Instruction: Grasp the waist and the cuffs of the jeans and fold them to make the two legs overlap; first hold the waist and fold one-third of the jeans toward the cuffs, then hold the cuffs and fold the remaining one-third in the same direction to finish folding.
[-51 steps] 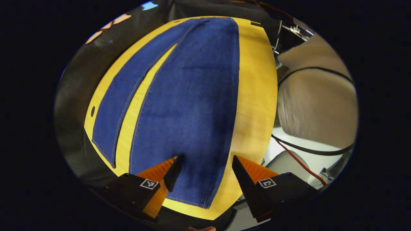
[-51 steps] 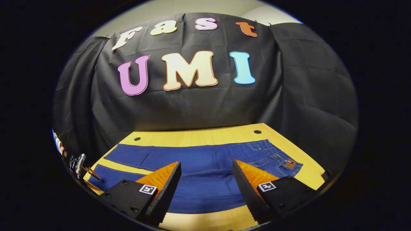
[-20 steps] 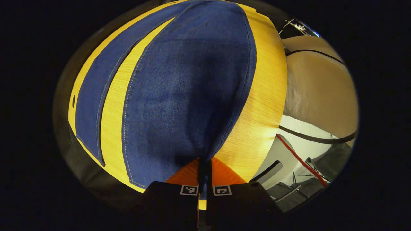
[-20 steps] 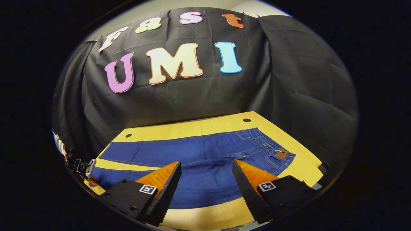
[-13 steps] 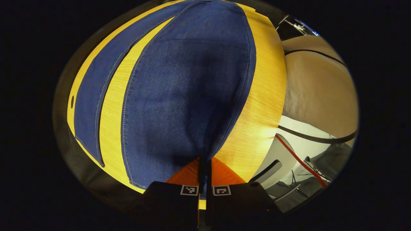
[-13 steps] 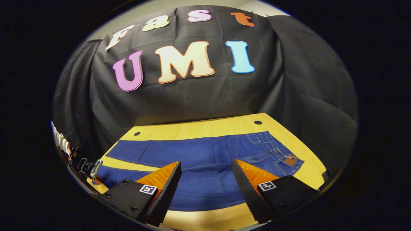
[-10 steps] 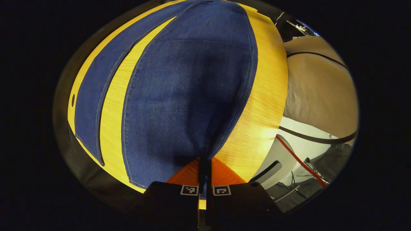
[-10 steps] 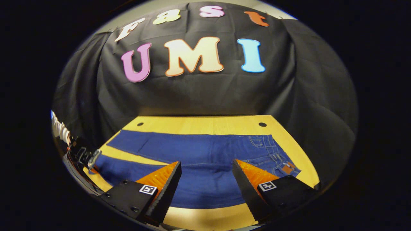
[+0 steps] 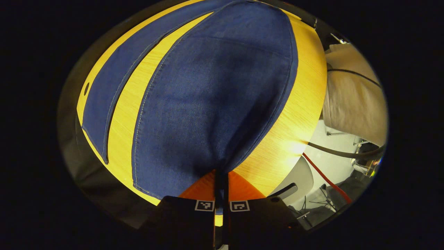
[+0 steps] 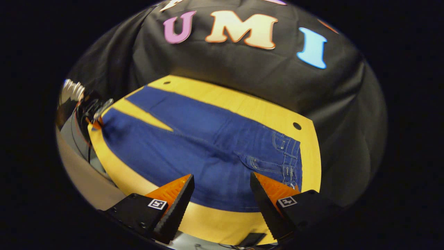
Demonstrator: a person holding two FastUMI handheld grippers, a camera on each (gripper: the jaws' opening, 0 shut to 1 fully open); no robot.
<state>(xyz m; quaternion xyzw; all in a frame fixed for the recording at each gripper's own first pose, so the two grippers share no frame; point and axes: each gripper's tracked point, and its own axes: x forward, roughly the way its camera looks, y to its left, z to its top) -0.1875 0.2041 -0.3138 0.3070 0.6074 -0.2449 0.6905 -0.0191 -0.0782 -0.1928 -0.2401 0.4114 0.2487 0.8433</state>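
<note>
Blue jeans [image 10: 194,149] lie flat on the yellow desk [image 10: 242,104], with the two legs spread apart like a V and a strip of bare desk between them. The waist [image 10: 288,158] with its pockets sits at the right end in the right gripper view, and the cuffs are at the far left end.

The left tongs [image 9: 221,177] are pressed together and pinch the cuff [image 9: 208,173] of the near leg, at its corner by the desk edge. I think they hold it there so this leg can be lifted and laid over the other leg [image 9: 111,93], which lies on the far side of the bare strip.

The right tongs [image 10: 222,194] are spread wide and hold nothing. They hang above the near edge of the jeans, near the waist but not touching it. I think they are getting ready to grab the waist, so both ends can be lifted together.

The legs do not overlap yet, so the first fold is not done.

Compared with a moment ago, the left tongs keep the same pinch on the cuff and have hardly moved. The right tongs have tipped down and swung toward the waist end, so the jeans now look closer and lie slanted in the right gripper view. A little further back, the left tongs were spread open over that cuff.
</note>
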